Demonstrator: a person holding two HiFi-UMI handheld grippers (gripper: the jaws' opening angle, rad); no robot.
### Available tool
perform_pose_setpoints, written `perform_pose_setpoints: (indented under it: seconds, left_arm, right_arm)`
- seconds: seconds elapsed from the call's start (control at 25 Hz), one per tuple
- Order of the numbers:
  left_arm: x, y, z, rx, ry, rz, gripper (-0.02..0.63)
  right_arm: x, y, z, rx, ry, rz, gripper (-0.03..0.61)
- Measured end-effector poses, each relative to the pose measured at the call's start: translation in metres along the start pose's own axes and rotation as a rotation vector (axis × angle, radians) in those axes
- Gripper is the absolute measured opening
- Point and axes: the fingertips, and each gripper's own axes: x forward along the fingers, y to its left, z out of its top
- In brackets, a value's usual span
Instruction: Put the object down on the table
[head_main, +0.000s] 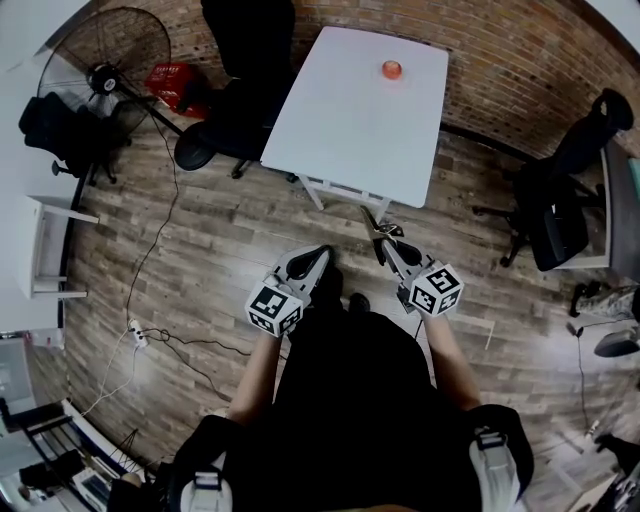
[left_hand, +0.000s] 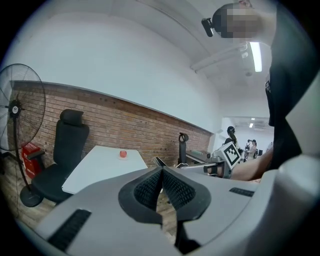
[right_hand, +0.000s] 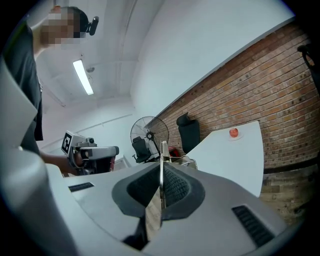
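In the head view my right gripper (head_main: 385, 240) is shut on a thin metal tool (head_main: 372, 222) that sticks out forward over the wooden floor. In the right gripper view its flat blade (right_hand: 163, 150) stands edge-on between the shut jaws of the right gripper (right_hand: 161, 172). My left gripper (head_main: 325, 250) is held beside it at waist height, shut with nothing in it (left_hand: 161, 172). The white table (head_main: 350, 110) stands a step ahead of both grippers, with a small red round object (head_main: 391, 69) near its far edge. From the left gripper view I see the tool (left_hand: 162, 162) and the table (left_hand: 100, 160).
A black office chair (head_main: 240, 90) stands at the table's left and another (head_main: 565, 190) at the right by a desk. A standing fan (head_main: 100, 60) and a red box (head_main: 170, 85) are at the far left. Cables (head_main: 150, 340) lie on the floor.
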Motion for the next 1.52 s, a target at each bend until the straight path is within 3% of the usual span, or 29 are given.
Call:
perform_pose_setpoints:
  seconds: [0.64,1.0,1.52]
  left_arm:
    - [0.046,0.054,0.014,-0.016,0.001,-0.061,0.02]
    - [0.071,0.114,0.028,-0.031,0.012,-0.085,0.02]
    - [0.13,0.184,0.055,-0.02,0.037,-0.254,0.02]
  right_arm:
    - [0.042,-0.041,0.022,-0.006,0.018,-0.08,-0.002]
    - [0.099,-0.06,0.045,-0.017,0.028,-0.096,-0.002]
    - [0.169,-0.085,0.066,0.003,0.026,-0.203,-0.002]
